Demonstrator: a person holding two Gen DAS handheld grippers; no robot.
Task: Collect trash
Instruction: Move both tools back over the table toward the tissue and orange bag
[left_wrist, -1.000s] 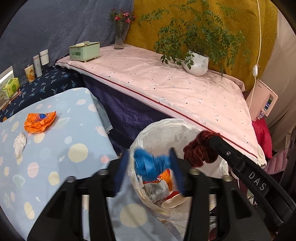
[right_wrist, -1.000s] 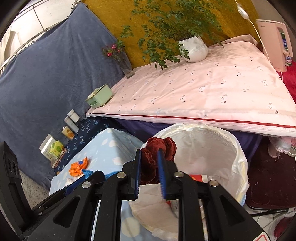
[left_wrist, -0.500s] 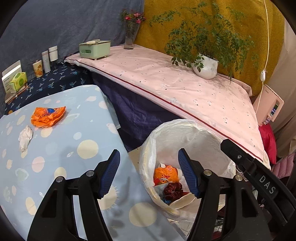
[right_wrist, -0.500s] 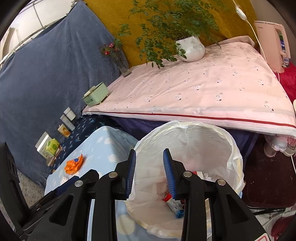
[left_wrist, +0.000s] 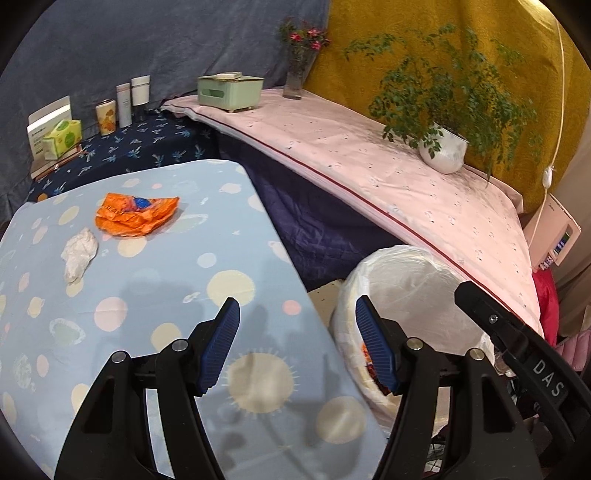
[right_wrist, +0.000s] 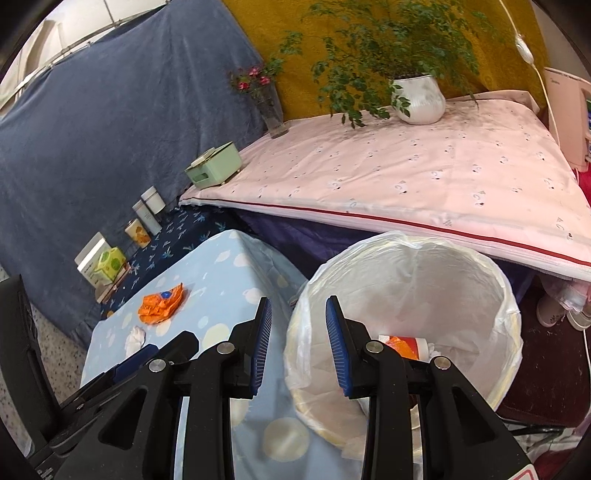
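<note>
Two grippers are in view, and both are empty. The left gripper is spread wide over the near edge of the blue dotted table, with nothing between its blue pads. The right gripper is parted less far, holds nothing, and sits over the gap between the table and the rim of the bin.

Two pieces of trash lie on the table, well apart from both grippers: one crumpled orange wrapper and one white tissue wad just beside it, nearer the table's left side. In the right wrist view they show as the same pair, wrapper and tissue.

One bin, lined with a white bag, stands on the floor just beside the table. Inside it some trash shows, including an orange scrap; the rest is too hidden to count.

On the pink sheet behind stand one green box, one vase of flowers and one potted plant.
</note>
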